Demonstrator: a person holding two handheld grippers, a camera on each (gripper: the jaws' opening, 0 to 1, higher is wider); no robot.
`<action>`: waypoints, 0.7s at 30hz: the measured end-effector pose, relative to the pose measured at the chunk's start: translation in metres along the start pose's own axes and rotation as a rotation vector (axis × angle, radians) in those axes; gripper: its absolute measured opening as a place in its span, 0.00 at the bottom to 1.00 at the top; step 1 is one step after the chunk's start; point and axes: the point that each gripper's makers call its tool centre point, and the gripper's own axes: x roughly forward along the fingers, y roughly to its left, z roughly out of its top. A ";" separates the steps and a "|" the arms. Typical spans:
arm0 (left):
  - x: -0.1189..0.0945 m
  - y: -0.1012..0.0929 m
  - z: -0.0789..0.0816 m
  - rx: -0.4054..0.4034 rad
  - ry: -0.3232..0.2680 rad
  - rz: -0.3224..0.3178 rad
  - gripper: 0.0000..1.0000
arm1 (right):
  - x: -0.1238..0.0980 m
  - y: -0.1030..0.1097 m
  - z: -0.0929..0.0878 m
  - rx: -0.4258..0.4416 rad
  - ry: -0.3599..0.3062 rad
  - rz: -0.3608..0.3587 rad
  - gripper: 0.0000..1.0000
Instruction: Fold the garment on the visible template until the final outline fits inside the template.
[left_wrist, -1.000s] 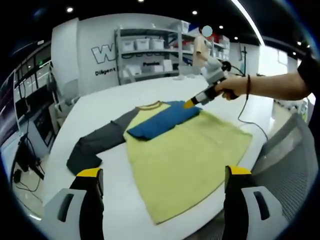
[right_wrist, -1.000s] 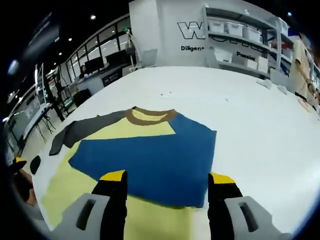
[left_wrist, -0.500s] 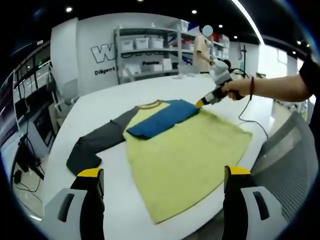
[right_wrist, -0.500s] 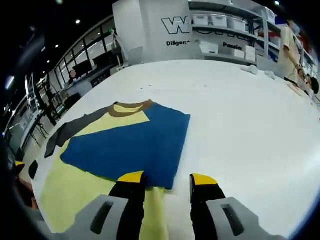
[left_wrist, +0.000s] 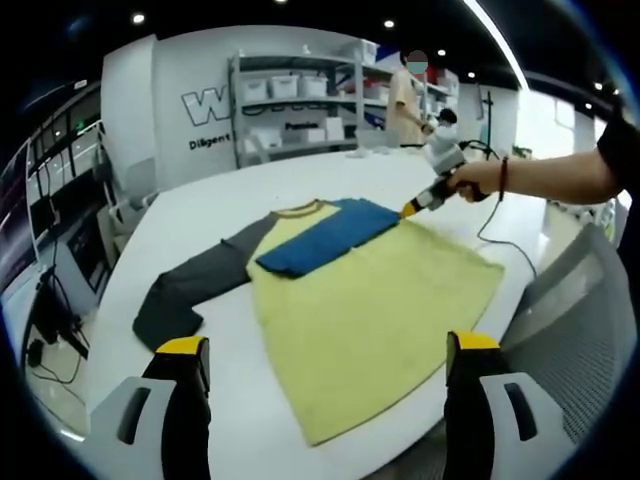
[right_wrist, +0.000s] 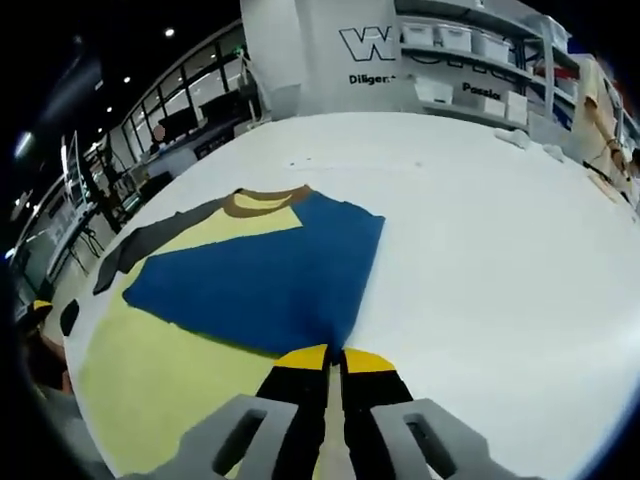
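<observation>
A yellow shirt (left_wrist: 370, 310) lies flat on a white table (left_wrist: 230, 200), its brown collar (left_wrist: 303, 210) toward the far side. One sleeve, blue (left_wrist: 325, 235), is folded across the chest; the other, grey (left_wrist: 190, 285), stretches out to the side on the tabletop, away from the body of the shirt.

Left gripper view: the left gripper (left_wrist: 325, 345) is held near the table edge above the shirt's hem, its two yellow-tipped fingers (left_wrist: 180, 346) standing wide apart with nothing between them. Across the table a person's hand (left_wrist: 480, 178) holds the right gripper (left_wrist: 410, 210), whose yellow tip meets the shirt at the end of the blue sleeve, beside the shoulder.

Right gripper view: the right gripper (right_wrist: 334, 357) has its fingers (right_wrist: 303, 357) brought together, tips touching, at the near edge of the blue sleeve (right_wrist: 265, 280) where it overlies the yellow cloth (right_wrist: 150, 380). Whether fabric is pinched between them cannot be told. The collar (right_wrist: 262, 200) and the grey sleeve (right_wrist: 150, 245) lie beyond.

Background: shelves (left_wrist: 300, 100) with white boxes stand against a wall, and a person (left_wrist: 405, 95) stands near them.
</observation>
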 end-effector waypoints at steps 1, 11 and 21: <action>0.000 0.000 0.000 0.000 0.002 0.000 0.96 | 0.000 -0.001 0.000 -0.003 0.001 -0.004 0.00; 0.000 0.002 -0.001 -0.003 0.003 0.008 0.96 | -0.005 -0.018 -0.001 -0.026 0.016 -0.061 0.00; 0.000 0.004 -0.002 -0.007 0.008 0.016 0.95 | -0.010 -0.036 -0.002 -0.020 0.025 -0.100 0.00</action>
